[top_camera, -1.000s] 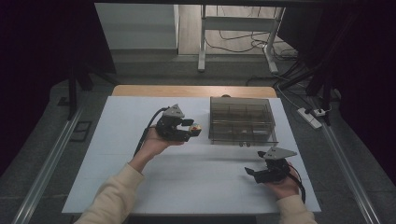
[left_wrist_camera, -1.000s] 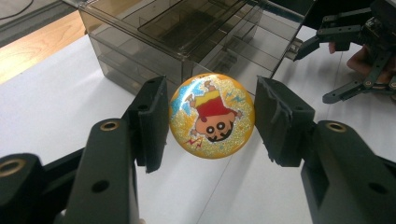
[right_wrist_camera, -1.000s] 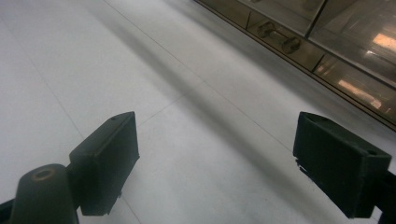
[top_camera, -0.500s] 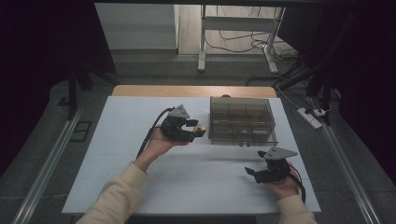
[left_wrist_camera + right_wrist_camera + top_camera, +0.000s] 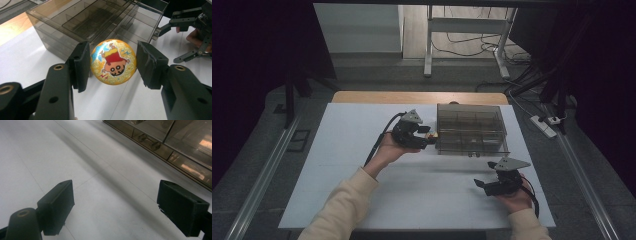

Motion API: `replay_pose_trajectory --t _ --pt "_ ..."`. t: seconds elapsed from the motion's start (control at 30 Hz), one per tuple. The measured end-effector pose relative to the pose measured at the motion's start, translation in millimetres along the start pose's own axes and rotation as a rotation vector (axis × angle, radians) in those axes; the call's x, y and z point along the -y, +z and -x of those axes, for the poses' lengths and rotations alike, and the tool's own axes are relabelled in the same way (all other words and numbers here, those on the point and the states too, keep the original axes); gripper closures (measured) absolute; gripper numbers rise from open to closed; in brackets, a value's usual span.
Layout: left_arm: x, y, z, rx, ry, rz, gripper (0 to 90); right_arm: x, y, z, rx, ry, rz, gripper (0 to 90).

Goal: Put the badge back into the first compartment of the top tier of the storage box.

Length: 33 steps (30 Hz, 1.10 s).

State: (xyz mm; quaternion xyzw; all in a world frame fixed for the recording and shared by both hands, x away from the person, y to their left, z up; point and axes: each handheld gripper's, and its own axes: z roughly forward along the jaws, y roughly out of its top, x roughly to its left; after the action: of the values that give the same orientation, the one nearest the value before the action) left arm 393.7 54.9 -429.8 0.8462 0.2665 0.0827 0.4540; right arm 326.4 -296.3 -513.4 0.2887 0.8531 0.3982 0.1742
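A round yellow glitter badge [image 5: 113,62] with a cartoon figure is pinched by its edges between the pads of my left gripper [image 5: 112,53]. The badge hangs above the white table. In the high view my left gripper [image 5: 427,137] is right beside the left side of a smoky clear drawer box [image 5: 470,129]. The box [image 5: 87,22] shows divided compartments just behind the badge. My right gripper [image 5: 482,184] is low over the table's front right, jaws wide apart with nothing between them [image 5: 115,207]. It also appears at the far right of the left gripper view [image 5: 185,37].
The white table top [image 5: 362,165] has bare room at left and in the front middle. The drawer fronts with small knobs [image 5: 148,141] face the right gripper. Beyond the far edge lie a wooden strip [image 5: 412,97], cables and a power strip [image 5: 544,126].
My left gripper has carried the badge to the right, closer to the drawer box's left side. The right gripper has stayed where it was.
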Motion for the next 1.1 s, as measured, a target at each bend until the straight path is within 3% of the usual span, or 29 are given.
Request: replay_pose_trajectory --t 0.83,0.97,1.1 --pt "-25.0 52.6 10.1 0.035 0.002 -0.037 45.8 0.4 0.4 0.6 -0.013 0.005 0.004 14.2" --pt "-24.7 53.7 10.3 0.040 -0.004 -0.029 36.0 0.4 0.2 0.7 -0.012 0.006 0.003 14.3" --pt "-23.3 46.0 9.5 0.045 -0.013 -0.018 31.6 0.5 0.5 0.8 -0.014 0.007 0.003 14.3"
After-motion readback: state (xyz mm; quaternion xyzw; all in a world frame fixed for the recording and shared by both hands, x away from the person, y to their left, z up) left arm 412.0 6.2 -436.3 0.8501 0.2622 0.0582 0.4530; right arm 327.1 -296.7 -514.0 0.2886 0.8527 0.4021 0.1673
